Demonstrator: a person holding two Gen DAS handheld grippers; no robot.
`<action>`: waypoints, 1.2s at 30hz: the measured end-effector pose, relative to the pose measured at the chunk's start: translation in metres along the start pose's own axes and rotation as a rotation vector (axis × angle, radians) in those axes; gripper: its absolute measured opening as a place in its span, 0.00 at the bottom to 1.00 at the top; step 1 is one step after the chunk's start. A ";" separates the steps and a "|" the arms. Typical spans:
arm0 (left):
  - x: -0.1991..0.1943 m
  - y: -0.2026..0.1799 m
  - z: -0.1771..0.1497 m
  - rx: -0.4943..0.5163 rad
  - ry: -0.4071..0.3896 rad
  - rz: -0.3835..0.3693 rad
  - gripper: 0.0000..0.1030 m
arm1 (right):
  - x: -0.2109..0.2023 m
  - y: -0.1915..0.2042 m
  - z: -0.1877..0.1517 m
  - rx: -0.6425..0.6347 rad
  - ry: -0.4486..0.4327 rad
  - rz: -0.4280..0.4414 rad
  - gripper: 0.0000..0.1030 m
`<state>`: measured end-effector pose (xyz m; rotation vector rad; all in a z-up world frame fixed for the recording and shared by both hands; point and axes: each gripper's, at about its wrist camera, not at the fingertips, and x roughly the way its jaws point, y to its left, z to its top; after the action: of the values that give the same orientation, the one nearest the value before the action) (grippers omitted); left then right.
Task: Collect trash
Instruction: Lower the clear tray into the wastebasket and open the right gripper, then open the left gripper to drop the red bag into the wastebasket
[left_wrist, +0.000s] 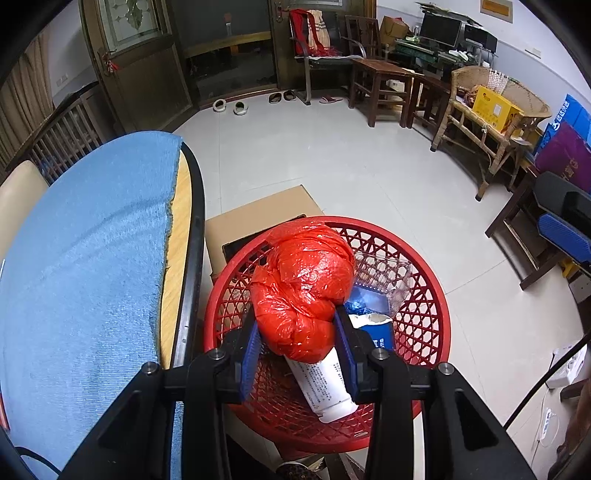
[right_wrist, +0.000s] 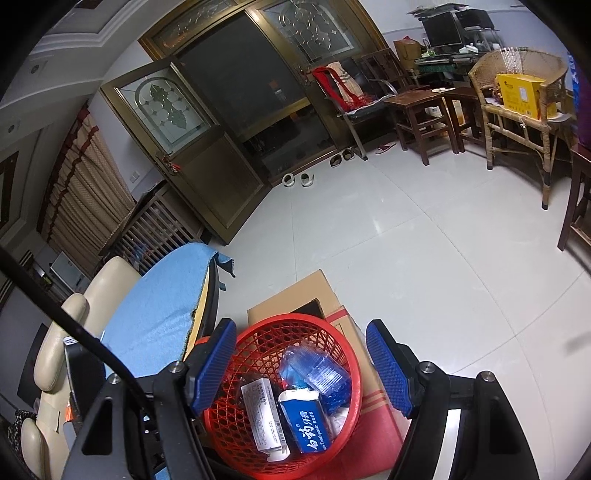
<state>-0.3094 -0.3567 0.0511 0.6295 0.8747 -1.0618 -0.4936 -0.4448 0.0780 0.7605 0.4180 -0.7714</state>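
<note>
tabletop (left_wrist: 85, 258): far left, covered by a blue cloth, nothing of the task visible on it.
left tool (left_wrist: 299, 343): pinching a crumpled red plastic bag (left_wrist: 303, 288) between its blue pads, right above the red basket (left_wrist: 424, 321).
red basket: sits on a cardboard box (left_wrist: 258, 218) on the floor, just beside the tabletop edge.
basket contents: white tube (left_wrist: 325, 384) under the bag, blue toothpaste box (right_wrist: 304, 421), white carton (right_wrist: 262, 417), clear plastic container (right_wrist: 317, 373).
right tool (right_wrist: 303, 369): fingers spread wide, holding nothing, hovering over the same basket from higher up.
step in hand: likely dropping the bag into the basket.
how to do it well: keep the bag centred over the basket opening, not over the rim; lower a bit so the light bag doesn't drift or bounce out; spread the pads fully, since thin plastic may cling to the ribbed surface; lift straight up after.
risk: bag is bulky, could sit high on the tube and roll over the rim.
</note>
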 end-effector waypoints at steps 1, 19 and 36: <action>0.001 0.000 0.000 -0.001 0.002 0.000 0.38 | 0.000 0.000 0.000 -0.001 0.000 0.000 0.74; 0.009 -0.003 0.004 0.002 0.025 -0.037 0.49 | -0.007 0.007 0.005 -0.022 -0.013 0.000 0.74; -0.063 0.051 -0.012 -0.104 -0.132 0.004 0.73 | -0.032 0.043 -0.011 -0.096 -0.021 -0.026 0.74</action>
<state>-0.2799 -0.2978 0.1001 0.4691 0.8077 -1.0351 -0.4831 -0.4015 0.1096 0.6580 0.4437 -0.7779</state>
